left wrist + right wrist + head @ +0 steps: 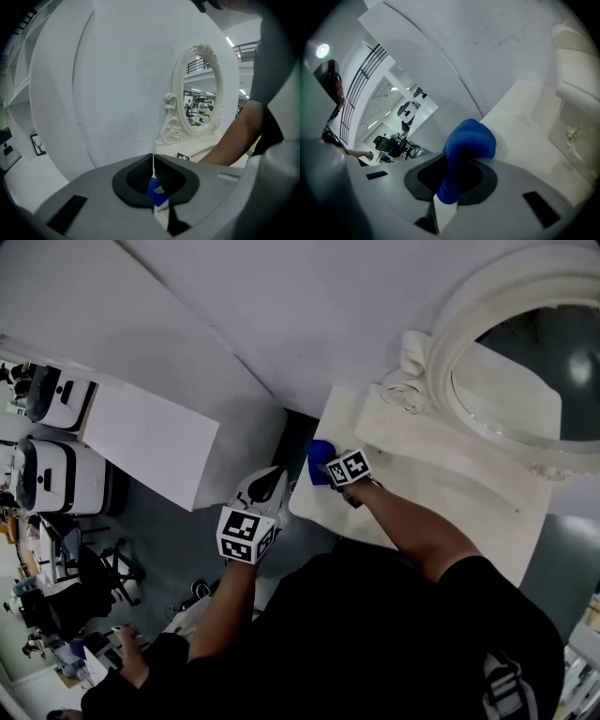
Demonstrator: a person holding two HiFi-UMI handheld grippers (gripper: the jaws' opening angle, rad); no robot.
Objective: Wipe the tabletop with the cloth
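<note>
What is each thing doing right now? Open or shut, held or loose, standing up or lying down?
left gripper: fingers shut, nothing held, off to the side of the table.
right gripper: fingers shut on the cloth.
cloth: bunched up, pinched, at the edge of the tabletop.
mirror: standing upright at the back of the tabletop.

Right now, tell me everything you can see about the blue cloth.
The blue cloth is a soft, bunched wad of bright blue fabric. It is pinched in the claw of the right gripper, with a rounded lump bulging past the tips. It sits at the edge of the cream tabletop and appears to rest on it.
</note>
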